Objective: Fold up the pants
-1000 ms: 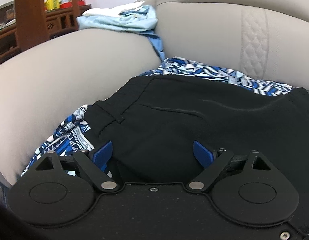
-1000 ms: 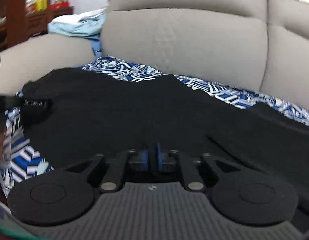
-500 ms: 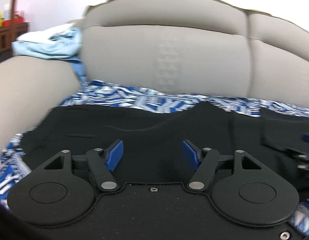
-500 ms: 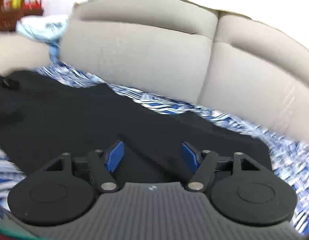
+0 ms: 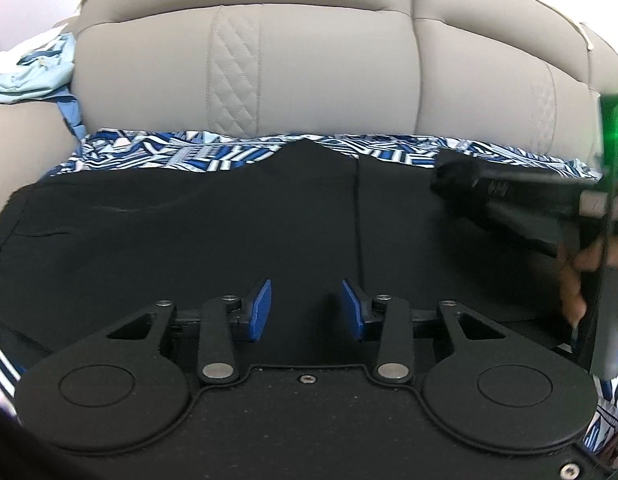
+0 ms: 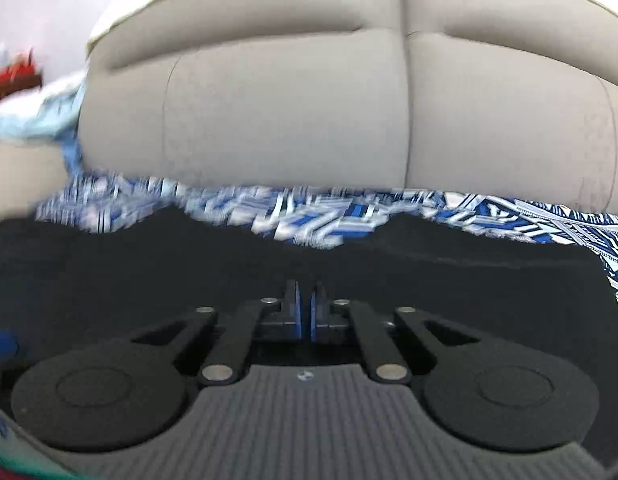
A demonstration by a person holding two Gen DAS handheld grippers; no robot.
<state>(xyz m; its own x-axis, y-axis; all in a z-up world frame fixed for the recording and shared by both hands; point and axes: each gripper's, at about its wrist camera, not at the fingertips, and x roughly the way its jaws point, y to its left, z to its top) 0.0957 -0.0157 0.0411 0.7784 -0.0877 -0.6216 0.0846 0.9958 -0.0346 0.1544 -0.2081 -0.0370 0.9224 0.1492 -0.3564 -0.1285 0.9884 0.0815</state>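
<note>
In the left wrist view, the black pants [image 5: 189, 240] lie spread flat across the sofa seat, on a blue-and-white patterned cloth [image 5: 181, 156] whose strip shows along their far edge from 9 to 3 o'clock; the beige sofa back [image 5: 309, 72] rises behind, and a pale blue garment [image 5: 25, 80] sits on the armrest at 10 o'clock; the left gripper [image 5: 305, 310] hangs over the near middle of the pants, its blue pads apart with black fabric showing in the gap, nothing pinched, its jaws having just been closing; the right gripper [image 5: 509, 208] reaches in from 3 o'clock over the pants' right part, a hand [image 5: 577, 276] behind it; the pants' left edge at 9 o'clock lies free.

In the right wrist view, blurred, the right gripper [image 6: 305, 312] has its pads drawn nearly together low over the pants [image 6: 149, 264]; whether cloth is caught between them cannot be told; the patterned cloth [image 6: 549, 220] borders the pants from 10 to 3 o'clock, bare beyond the right edge.
</note>
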